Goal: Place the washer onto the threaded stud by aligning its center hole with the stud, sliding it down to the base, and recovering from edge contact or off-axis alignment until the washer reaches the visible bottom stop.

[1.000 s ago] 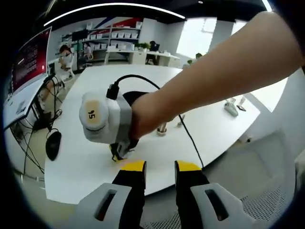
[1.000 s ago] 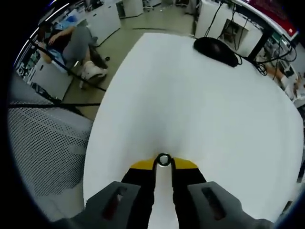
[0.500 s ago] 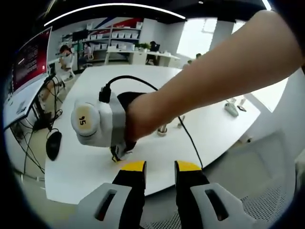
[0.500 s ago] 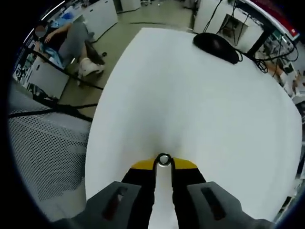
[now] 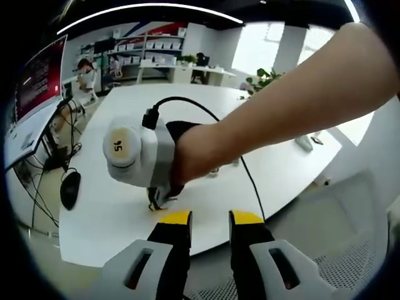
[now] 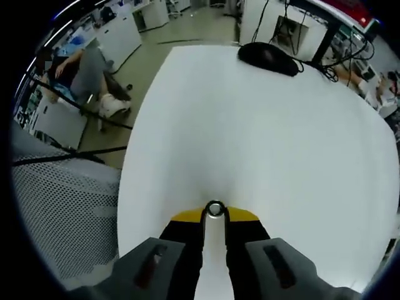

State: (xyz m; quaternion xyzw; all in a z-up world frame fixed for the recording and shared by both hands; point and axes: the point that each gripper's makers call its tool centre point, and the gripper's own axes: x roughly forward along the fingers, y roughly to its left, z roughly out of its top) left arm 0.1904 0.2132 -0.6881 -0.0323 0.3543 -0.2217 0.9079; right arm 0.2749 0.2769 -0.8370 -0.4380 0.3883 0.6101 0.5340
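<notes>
A broad white table (image 6: 262,137) carries the work, its far edge holding a black mouse (image 6: 270,57). Over the near edge a person's bare forearm (image 5: 294,106) reaches across, the hand wrapped round the right gripper (image 6: 214,217), whose jaws are pinched on a small metal washer (image 6: 214,209) held at their tips, above the tabletop. The left gripper (image 5: 209,217) hangs off the near edge, jaws slightly apart and holding nothing.

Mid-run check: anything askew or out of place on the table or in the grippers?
Nothing stands out. The right gripper pinches the washer at its fingertips over the bare white table; the left gripper hangs open, holding nothing.
</notes>
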